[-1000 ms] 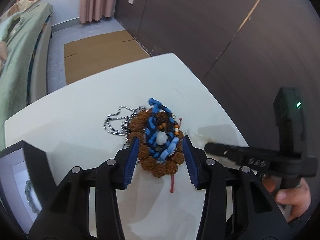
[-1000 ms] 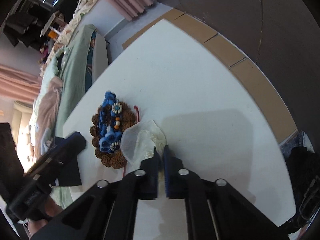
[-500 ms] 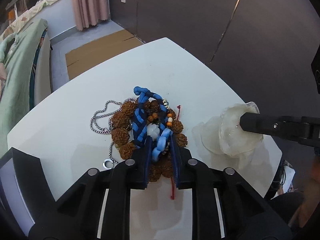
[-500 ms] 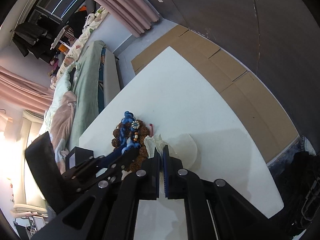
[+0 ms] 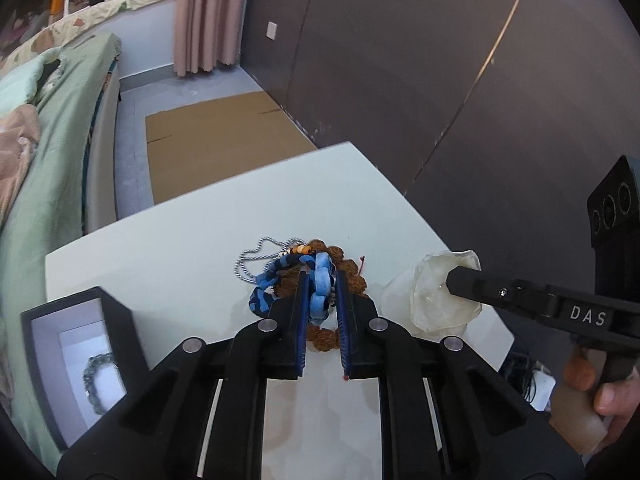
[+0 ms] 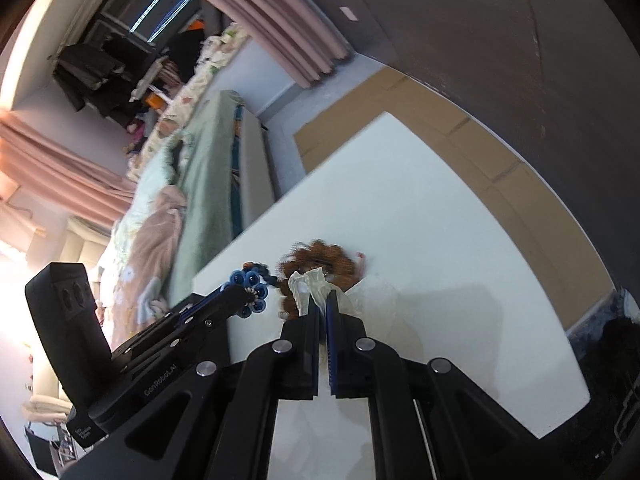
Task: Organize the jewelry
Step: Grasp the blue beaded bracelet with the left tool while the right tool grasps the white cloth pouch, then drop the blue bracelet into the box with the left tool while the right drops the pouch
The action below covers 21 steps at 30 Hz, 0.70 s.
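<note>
Jewelry heaped mid-desk, just ahead of the left claw (image 5: 321, 280) — blue braided bracelet (image 5: 320, 280) pinched between its pads, long axis running away from the camera, rest of the braid drooping left onto the brown bead bracelet (image 5: 352, 276). Silver chain (image 5: 256, 258) tangled just beyond and left of the heap, touching it. Right claw (image 6: 323, 305) pressed together on a clear plastic bag (image 5: 434, 300), held to the right of the heap and near the desk's right edge. Black box (image 5: 76, 336) at the near-left corner, open, with one gray bracelet (image 5: 98, 380) already inside. Likely next: carry the blue braid left and toward the camera to that box — left hand far nearer than right. Bare white desk (image 5: 168, 256) between heap and box, so open room for that sweep. Risk judged: braid snagging beads or chain and dragging them along; tight margin on the right by the bag.
</note>
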### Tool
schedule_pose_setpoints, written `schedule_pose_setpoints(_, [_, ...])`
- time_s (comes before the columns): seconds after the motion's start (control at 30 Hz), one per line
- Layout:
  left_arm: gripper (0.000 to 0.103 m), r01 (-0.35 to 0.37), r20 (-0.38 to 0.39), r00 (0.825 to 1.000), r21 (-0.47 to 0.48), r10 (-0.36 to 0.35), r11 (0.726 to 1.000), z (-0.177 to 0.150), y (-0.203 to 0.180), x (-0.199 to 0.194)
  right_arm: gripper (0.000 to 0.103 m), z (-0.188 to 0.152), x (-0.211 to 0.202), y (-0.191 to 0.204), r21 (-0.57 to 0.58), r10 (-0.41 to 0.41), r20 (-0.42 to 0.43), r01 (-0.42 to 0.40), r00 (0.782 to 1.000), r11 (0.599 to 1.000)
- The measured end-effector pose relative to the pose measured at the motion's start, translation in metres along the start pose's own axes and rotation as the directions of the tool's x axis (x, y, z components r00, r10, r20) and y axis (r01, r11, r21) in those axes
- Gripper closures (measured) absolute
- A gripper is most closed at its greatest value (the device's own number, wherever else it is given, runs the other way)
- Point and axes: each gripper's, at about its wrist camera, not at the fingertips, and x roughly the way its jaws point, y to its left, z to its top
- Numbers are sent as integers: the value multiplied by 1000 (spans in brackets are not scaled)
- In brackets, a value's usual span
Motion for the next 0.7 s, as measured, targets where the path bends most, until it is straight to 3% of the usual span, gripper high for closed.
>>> schedule_pose_setpoints(0.7, [89, -37, 95, 994, -89, 46, 995, -26, 77, -90, 100, -21, 11, 79, -131, 106, 46, -99, 993, 986])
